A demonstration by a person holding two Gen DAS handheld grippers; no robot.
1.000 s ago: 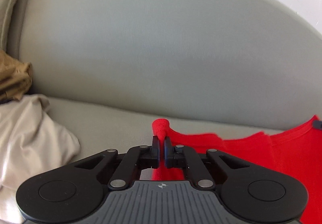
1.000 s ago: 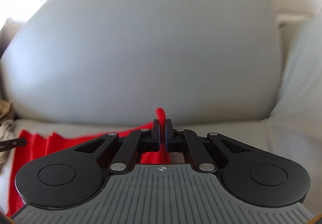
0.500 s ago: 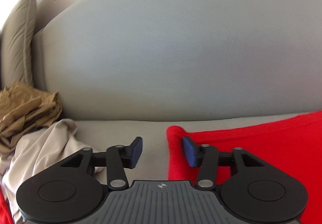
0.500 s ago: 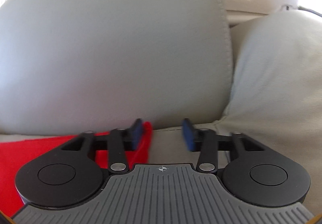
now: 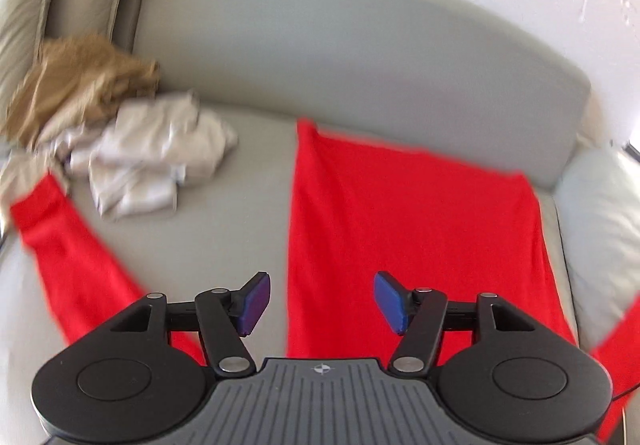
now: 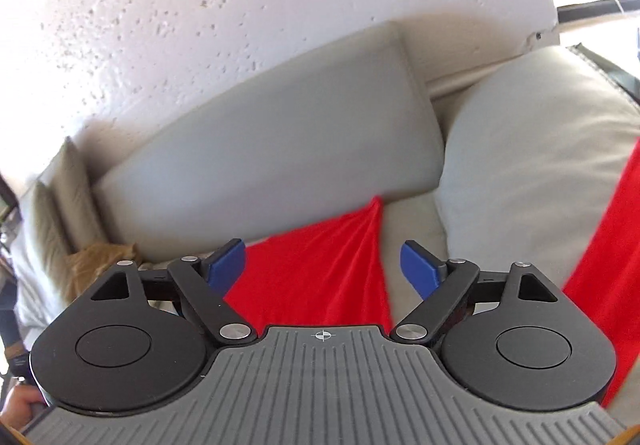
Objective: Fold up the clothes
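Left wrist view: the left gripper [image 5: 319,301] hangs above the sofa seat [image 5: 224,229] with its blue pads spread wide and nothing between them. The red garment [image 5: 412,221] lies spread on the seat, its body flat from the near edge to the foot of the backrest [image 5: 340,57], with one sleeve [image 5: 72,261] trailing off to the near left and a further strip of red at the near right edge. A crumpled beige garment [image 5: 152,161] and a tan one [image 5: 80,85] sit heaped at the far left, the beige one touching the sleeve end. Right wrist view: the right gripper [image 6: 322,269] is likewise spread and empty, held over the far right corner [image 6: 374,209] of the red cloth, which rises to a small peak with creases running down from it; more red fabric drapes against the side cushion [image 6: 540,165] at the right. Risks, as judged: that peaked corner may be sealed into any fold made over it, leaving a ridge; the left sleeve could drag the beige heap along if pulled; the cloth on the cushion may slide and skew the body; a shallow pinch on thin fabric may slip, or a deep one catch the seat cover. Both views are blurred, so edge positions are approximate
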